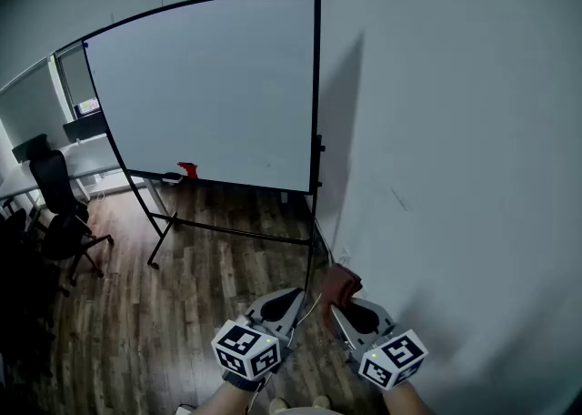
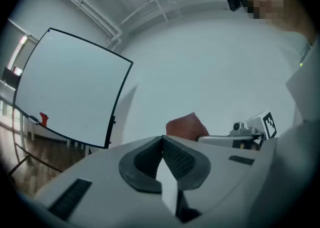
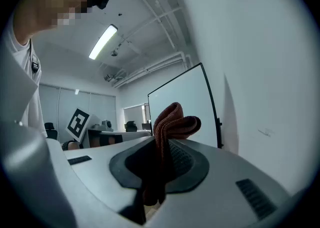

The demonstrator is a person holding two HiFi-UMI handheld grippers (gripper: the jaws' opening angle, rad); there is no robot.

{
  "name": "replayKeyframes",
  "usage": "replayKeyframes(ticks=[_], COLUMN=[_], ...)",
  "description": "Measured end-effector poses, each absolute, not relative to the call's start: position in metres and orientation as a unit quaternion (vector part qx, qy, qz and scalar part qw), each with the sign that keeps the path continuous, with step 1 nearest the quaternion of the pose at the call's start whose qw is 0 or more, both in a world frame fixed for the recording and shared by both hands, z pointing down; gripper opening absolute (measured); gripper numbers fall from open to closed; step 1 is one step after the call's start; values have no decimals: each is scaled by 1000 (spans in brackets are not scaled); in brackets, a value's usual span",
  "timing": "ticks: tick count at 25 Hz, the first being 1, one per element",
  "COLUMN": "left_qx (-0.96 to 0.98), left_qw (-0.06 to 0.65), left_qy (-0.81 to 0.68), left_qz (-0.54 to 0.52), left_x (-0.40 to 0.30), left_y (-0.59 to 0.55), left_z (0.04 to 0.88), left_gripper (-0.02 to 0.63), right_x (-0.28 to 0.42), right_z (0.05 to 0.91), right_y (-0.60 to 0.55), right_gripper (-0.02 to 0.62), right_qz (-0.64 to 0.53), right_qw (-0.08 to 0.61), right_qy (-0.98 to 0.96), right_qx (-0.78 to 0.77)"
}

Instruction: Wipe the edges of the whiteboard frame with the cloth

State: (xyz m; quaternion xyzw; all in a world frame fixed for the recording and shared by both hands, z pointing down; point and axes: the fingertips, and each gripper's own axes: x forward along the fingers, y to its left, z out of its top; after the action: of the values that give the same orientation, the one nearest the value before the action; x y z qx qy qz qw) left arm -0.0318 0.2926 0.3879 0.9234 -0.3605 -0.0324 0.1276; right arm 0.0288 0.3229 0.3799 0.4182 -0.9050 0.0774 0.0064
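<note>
Cloth (image 1: 344, 282): head view shows it at the right claw (image 1: 342, 302), low beside the stand of the whiteboard (image 1: 209, 86), apparently clear of the frame (image 1: 316, 86). Left gripper view: left claw (image 2: 162, 147) pressed together, empty. Right gripper view: jaws pinch the folded cloth.

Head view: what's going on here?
A person stands back from the whiteboard, a gripper in each hand. The right gripper is shut on a reddish-brown cloth; the left gripper is shut with nothing in it. Neither touches the frame, so wiping has not begun.
</note>
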Motion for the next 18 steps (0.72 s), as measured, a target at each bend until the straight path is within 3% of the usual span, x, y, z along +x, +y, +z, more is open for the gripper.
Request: replayKeyframes(ticks=[18], left_qx=[923], left_qw=[126], left_qy=[-362], left_qz=[-38], left_x=[-88], left_y=[293], left_z=[389], left_gripper=[8], right_x=[-9], right_z=[370], right_y=[319], right_gripper=[52], right_qz=[82], right_qw=[-8], right_qy=[-900], right_qx=[428])
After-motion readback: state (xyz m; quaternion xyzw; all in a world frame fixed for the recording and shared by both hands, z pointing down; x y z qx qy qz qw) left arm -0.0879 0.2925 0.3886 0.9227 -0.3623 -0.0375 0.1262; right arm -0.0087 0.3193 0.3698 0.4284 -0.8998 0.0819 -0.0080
